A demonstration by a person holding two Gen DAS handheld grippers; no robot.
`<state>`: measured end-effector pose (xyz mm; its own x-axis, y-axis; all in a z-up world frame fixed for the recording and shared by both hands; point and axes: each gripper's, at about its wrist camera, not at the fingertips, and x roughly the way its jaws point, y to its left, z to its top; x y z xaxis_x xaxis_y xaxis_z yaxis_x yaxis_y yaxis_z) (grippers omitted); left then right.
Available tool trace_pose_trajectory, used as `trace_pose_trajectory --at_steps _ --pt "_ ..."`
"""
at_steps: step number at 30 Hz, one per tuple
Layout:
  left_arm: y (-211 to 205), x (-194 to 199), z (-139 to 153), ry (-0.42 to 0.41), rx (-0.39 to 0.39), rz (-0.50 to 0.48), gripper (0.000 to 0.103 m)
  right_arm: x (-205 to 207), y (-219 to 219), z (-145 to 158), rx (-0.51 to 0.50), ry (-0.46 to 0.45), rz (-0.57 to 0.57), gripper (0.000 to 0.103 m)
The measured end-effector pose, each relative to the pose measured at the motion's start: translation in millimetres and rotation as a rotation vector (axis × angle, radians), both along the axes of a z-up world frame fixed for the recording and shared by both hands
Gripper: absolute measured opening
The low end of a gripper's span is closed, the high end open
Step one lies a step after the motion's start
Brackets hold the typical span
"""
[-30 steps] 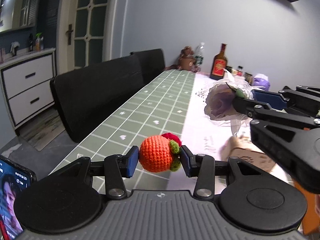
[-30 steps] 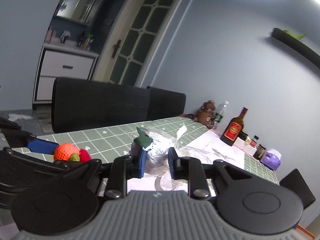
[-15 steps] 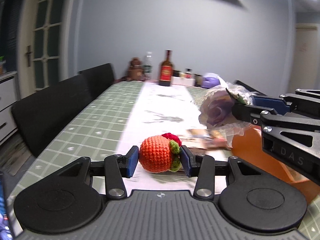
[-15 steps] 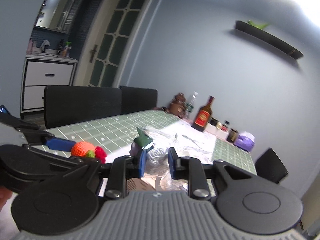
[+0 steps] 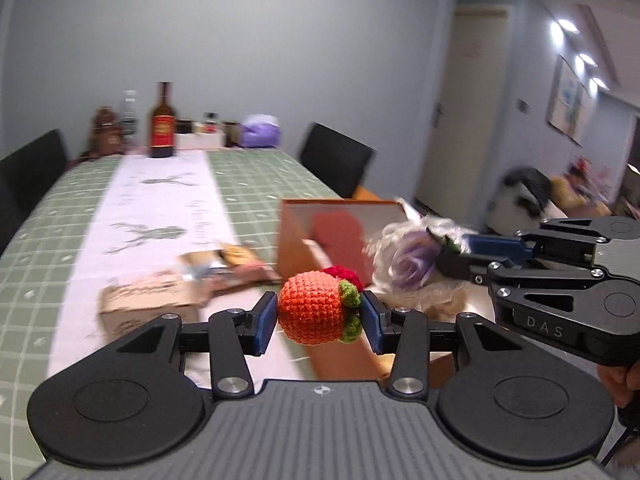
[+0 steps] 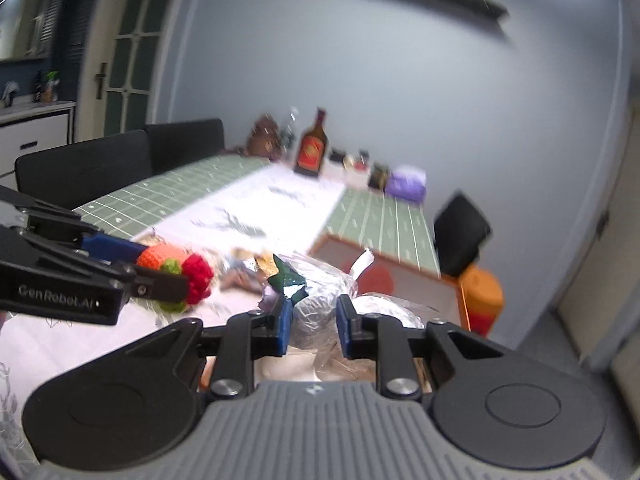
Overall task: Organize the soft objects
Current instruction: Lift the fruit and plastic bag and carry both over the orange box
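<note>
My left gripper [image 5: 319,317] is shut on an orange crocheted fruit [image 5: 312,307] with green and red bits, held in the air just over the near wall of an open orange box [image 5: 292,232]. It also shows in the right wrist view [image 6: 164,258]. My right gripper [image 6: 313,322] is shut on a purple flower in clear wrapping [image 6: 316,312]. In the left wrist view the flower [image 5: 408,262] hangs over the box, to the right of the fruit. The box shows in the right wrist view [image 6: 460,300] too.
The table has a green checked cloth [image 5: 256,184] and a white runner [image 5: 160,208]. Snack packets and a small cardboard box [image 5: 148,300] lie left of the orange box. A bottle [image 5: 163,122], jars and a purple bag stand at the far end. Black chairs line both sides.
Both grippers have swung to the right with their loads. The orange box has come into view, and the fruit and flower are now over it.
</note>
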<state>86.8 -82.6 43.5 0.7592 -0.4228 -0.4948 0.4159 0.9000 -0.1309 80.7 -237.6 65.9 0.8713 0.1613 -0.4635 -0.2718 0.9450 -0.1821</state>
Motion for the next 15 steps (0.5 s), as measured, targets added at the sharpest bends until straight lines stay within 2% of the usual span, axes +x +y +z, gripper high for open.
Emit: trace_pose_trajectory --at_steps 6,10,15 --pt "-48 14 -2 0.058 0.049 -0.165 0.051 6 -39 -7 0.019 0.103 -0.056 0.022" --pt "-72 19 -8 0.065 0.116 -0.248 0.051 13 -59 -13 0.07 0.196 -0.061 0.023" --pt "-88 33 -18 0.119 0.222 -0.312 0.051 24 -73 -25 0.136 0.302 -0.045 0.023"
